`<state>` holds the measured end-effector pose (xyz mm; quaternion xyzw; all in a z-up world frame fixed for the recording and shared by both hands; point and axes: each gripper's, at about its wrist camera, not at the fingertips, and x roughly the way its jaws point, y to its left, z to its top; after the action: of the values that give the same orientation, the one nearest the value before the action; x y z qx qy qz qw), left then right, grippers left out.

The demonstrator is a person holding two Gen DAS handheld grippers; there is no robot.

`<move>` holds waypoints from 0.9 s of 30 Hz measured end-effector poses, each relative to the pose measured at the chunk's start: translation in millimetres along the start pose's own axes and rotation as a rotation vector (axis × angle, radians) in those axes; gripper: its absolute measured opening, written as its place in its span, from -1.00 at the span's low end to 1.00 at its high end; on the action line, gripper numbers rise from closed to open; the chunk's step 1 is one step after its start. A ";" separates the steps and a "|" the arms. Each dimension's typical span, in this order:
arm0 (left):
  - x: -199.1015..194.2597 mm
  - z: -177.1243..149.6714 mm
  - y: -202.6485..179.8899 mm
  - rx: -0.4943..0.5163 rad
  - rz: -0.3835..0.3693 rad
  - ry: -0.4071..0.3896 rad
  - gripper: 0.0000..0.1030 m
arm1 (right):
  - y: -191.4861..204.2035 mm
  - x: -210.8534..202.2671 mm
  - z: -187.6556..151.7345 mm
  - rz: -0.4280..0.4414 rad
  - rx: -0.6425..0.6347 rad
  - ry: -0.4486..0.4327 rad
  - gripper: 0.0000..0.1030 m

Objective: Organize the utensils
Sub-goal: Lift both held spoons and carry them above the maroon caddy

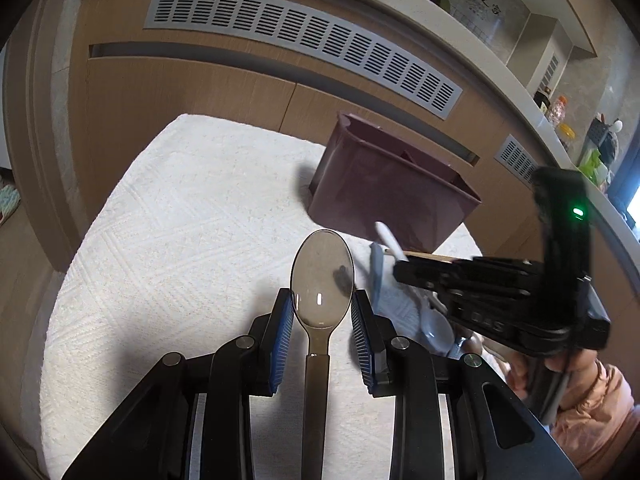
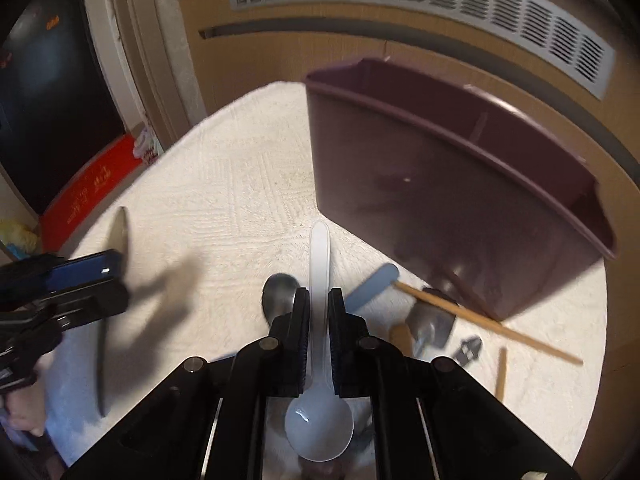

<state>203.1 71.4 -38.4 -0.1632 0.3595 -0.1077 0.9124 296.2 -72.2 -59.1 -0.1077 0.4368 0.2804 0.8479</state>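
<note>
Both claws have a spoon, but the bin (image 2: 460,184) looks empty. The left claw (image 1: 322,304) holds a clear spoon (image 1: 322,280). The right claw (image 2: 319,308) pinches a white spoon (image 2: 319,420). Chopsticks (image 2: 488,322) and more spoons lie on the desk (image 2: 224,184).

A smoky translucent plastic spoon (image 1: 321,280) sits bowl-forward, handle running back between the left claw's blue pads. A white plastic spoon (image 2: 319,364) is pinched by its handle, bowl nearest the camera. The maroon divided utensil holder (image 2: 452,184) stands upright near the surface's far edge. At its foot lie wooden chopsticks (image 2: 490,324), a blue handle (image 2: 370,286) and a metal spoon (image 2: 279,292).
</note>
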 end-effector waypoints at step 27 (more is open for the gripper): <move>18.7 139.6 -85.0 0.300 -0.116 -0.176 -0.39 | -96.5 -172.5 50.3 -0.145 0.147 -0.535 -0.85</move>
<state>306.4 17.7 78.0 -0.0546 0.2482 -0.1977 0.9468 305.9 -195.6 103.1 0.0008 0.2076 0.2052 0.9564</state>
